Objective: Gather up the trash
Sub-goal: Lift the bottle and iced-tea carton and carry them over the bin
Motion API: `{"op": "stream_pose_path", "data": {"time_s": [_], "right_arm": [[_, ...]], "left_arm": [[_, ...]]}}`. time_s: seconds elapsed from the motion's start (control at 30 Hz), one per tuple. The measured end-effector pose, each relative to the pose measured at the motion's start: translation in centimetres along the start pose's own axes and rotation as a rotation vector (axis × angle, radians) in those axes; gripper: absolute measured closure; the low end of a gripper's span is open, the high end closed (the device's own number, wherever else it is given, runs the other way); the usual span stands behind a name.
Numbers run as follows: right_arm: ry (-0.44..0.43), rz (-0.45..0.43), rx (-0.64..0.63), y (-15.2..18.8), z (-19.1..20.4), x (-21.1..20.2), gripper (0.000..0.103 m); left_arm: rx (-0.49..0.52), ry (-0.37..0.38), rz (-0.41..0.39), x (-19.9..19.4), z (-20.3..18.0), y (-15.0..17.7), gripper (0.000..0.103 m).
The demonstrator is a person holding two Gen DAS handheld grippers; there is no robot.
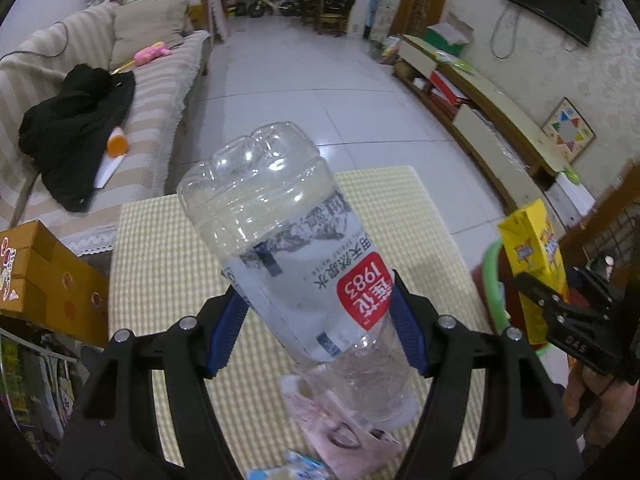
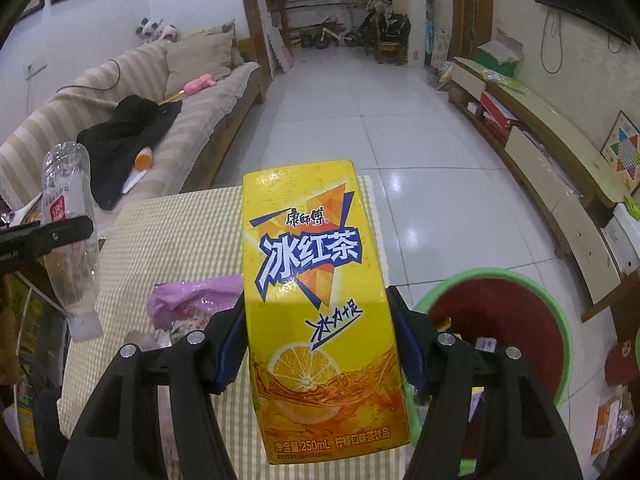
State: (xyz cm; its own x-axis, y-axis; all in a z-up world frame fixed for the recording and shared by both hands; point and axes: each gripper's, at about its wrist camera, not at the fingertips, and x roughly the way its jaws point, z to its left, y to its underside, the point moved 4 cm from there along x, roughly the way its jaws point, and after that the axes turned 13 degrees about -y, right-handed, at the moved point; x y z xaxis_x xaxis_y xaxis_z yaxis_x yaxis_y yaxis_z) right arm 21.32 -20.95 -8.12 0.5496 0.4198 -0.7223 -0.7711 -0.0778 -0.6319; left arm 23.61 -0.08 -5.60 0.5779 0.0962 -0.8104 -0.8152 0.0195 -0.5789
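A living room spreads beyond both pairs of jaws: a striped sofa [image 1: 152, 80] far ahead to the left with a black jacket [image 1: 72, 136] on it, and pale floor tiles ahead.

Directly below and ahead of both pairs of jaws lies the surface [image 1: 168, 264], covered in a yellow checked cloth.

Just to the right of the right jaws, and lower, stands a green-rimmed bin [image 2: 516, 312] with a dark red inside. A few small items seem to lie at its bottom, though they are too hidden to name.

The left gripper [image 1: 320, 316] has its jaws clamped on a clear plastic bottle [image 1: 296, 248], empty by the look of it, held off the surface with its base pointing away and its cap end towards the camera.

The right gripper [image 2: 320, 344] has its jaws clamped on a yellow iced tea carton [image 2: 316, 300], upright and lifted, to the left of the bin's mouth rather than over it.

Beneath and just left of the right jaws, a crumpled pink plastic bag [image 2: 192, 300] rests on the surface, with some wrappers [image 1: 296, 464] under the left jaws.

Judging by this, the task is midway: two pieces are picked up but not yet dropped in the bin, and the bag and wrappers are left to gather.
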Motion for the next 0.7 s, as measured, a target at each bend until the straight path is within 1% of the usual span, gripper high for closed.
{"op": "stream_pose_path", "data": {"time_s": [0.27, 0.47, 0.7], "right_arm": [[0.02, -0.039, 0.029, 1.5, -0.9, -3.4, 0.042], [0.039, -0.068, 0.069, 2.5, -3.0, -5.5, 0.042], [0.067, -0.09, 0.124, 3.8, -6.4, -7.3, 0.041]], "left_arm": [[0.065, 0.057, -0.008, -2.1, -4.1, 1.9, 0.038], [0.113, 0.095, -0.017, -3.1, -7.4, 2.3, 0.038], [0.175, 0.134, -0.019, -2.8, -11.7, 2.3, 0.038]]}}
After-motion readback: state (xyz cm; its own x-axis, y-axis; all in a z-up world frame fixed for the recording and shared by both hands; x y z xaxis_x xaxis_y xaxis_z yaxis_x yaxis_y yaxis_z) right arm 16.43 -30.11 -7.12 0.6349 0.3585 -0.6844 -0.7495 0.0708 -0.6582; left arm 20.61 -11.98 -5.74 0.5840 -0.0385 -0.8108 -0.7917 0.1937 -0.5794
